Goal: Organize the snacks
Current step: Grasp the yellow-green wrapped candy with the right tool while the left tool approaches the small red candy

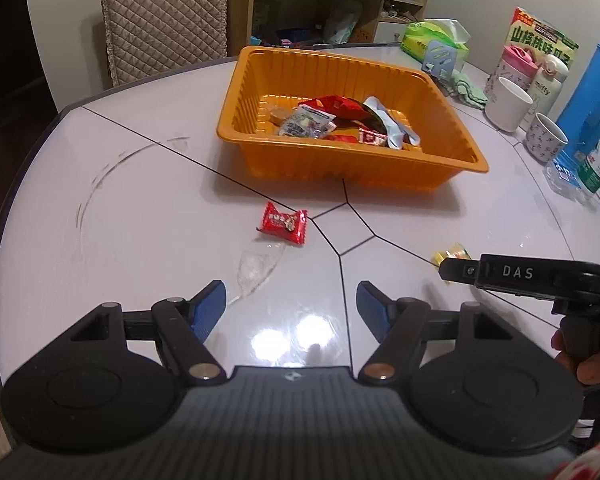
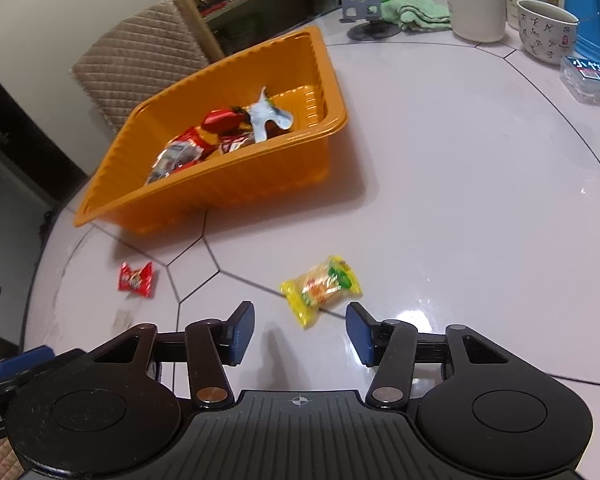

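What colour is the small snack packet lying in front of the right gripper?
The small snack packet is yellow with green and orange print, clearest in the right wrist view.

On the counter [image 1: 140, 200] a tray [image 1: 380, 160] sits toward the back with a heap of snack packets [image 1: 340, 122] in it. Before the tray lie two loose packets well apart: one candy [image 1: 283, 223] to the left, another candy [image 2: 320, 288] to the right. Mugs [image 1: 508, 102] stand at the right edge, a chair [image 1: 164, 20] behind the counter.

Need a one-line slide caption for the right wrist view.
Open right gripper nears a yellow snack packet on the white table, orange tray of snacks behind.
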Demonstrator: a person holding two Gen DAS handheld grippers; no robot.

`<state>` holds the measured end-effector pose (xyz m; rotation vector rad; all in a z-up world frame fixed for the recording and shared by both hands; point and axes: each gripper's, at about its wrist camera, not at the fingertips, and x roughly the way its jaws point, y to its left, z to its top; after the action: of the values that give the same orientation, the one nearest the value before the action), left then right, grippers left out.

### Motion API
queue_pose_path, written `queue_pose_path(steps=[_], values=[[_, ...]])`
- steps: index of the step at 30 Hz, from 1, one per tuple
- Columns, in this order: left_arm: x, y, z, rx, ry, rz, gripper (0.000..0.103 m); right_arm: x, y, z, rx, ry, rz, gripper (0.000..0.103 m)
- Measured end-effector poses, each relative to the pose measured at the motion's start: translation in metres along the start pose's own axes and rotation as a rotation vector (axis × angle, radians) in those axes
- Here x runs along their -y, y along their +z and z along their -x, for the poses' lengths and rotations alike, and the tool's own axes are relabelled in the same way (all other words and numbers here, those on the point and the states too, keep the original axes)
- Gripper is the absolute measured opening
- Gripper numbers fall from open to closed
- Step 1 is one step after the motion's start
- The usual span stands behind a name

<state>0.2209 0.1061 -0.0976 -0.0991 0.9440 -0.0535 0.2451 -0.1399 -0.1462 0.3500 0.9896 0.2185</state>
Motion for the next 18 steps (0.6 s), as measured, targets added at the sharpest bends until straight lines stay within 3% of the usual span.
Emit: queue_pose_path(steps=[9,18], values=[[-0.008,0.008,-0.016,-0.008,0.006,0.019,0.069,-0.012,0.008,-0.019,0.031,-0.045,0.079,0.046],[-0.005,0.015,-0.037,-0.011,0.000,0.008,0.069,-0.030,-0.001,-0.030,0.064,-0.144,0.289,0.023]])
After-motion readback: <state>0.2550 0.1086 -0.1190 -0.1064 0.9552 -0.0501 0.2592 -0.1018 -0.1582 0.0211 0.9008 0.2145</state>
